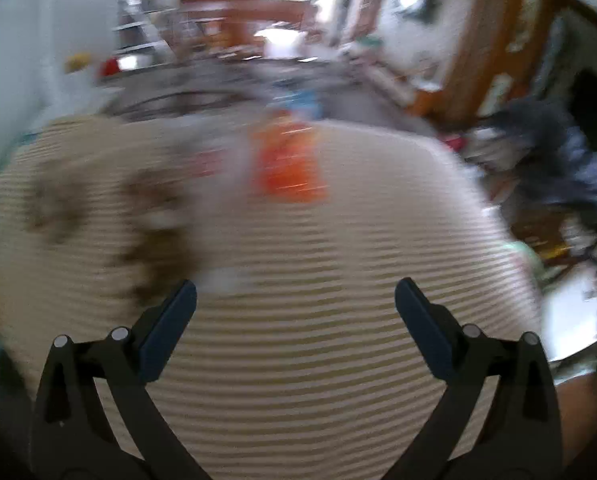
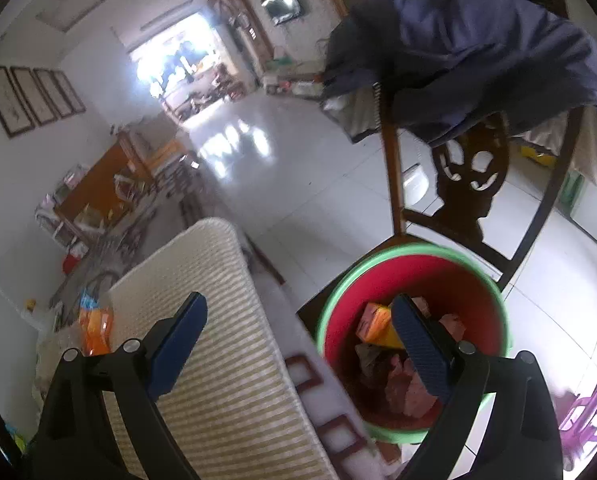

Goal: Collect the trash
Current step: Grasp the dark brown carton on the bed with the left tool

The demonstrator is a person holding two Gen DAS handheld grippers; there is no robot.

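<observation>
Bin (image 2: 414, 264) on floor right of striped mat (image 2: 226, 360), chair (image 2: 462, 184) behind bin, wrapper (image 1: 288, 168) on mat

A striped mat (image 1: 298, 340) bears an orange packet (image 1: 288, 168) and brownish scraps (image 1: 146, 216).

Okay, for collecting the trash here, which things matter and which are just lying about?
Belongs to the job: orange packet on the striped mat; red bin with trash inside; both open grippers, left and right.
Just lying about: wooden chair, blue cloth.

A red bin (image 2: 414, 280) with a green rim holds orange and pink scraps. The counter (image 1: 298, 320) cover is beige-and-white striped; an orange wrapper (image 1: 288, 164) lies there.
</observation>
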